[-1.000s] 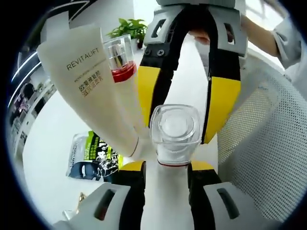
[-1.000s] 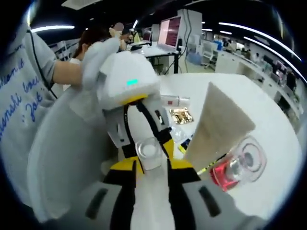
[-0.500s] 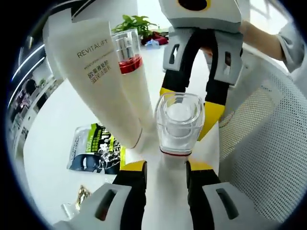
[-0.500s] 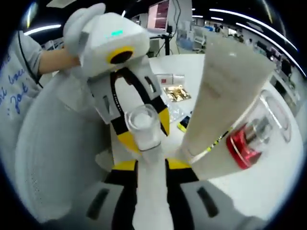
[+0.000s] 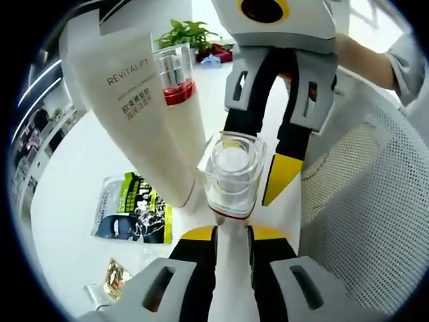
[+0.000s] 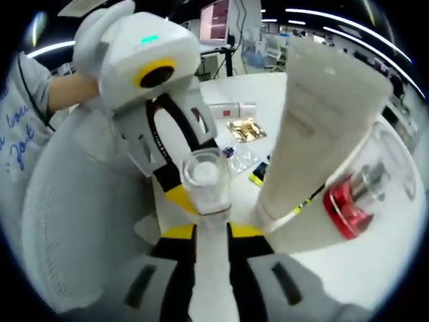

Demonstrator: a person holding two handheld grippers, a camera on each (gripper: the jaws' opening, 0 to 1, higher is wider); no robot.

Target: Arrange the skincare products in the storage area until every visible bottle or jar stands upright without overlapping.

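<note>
Left gripper view: left gripper (image 5: pixel 231 235) is clamping the white body of a clear-capped bottle (image 5: pixel 229 176) just under its red ring, cap pointing away from the camera, with the right gripper (image 5: pixel 271 174) reaching in opposite. Right gripper view: right gripper (image 6: pixel 211 231) is pinching the same clear-capped bottle (image 6: pixel 204 182) low on its white body, left gripper (image 6: pixel 175 181) facing it. A Revitalift tube (image 5: pixel 137 107) and a red-collared pump bottle (image 5: pixel 175 77) are standing just beside, above a white table (image 5: pixel 74 181) with a mask sachet (image 5: pixel 131 215); white mesh basket (image 5: pixel 362 194) alongside. Bottle looks rigid, light, smooth, probably slippery; cap may pop off, so grip the body, not the cap.
</note>
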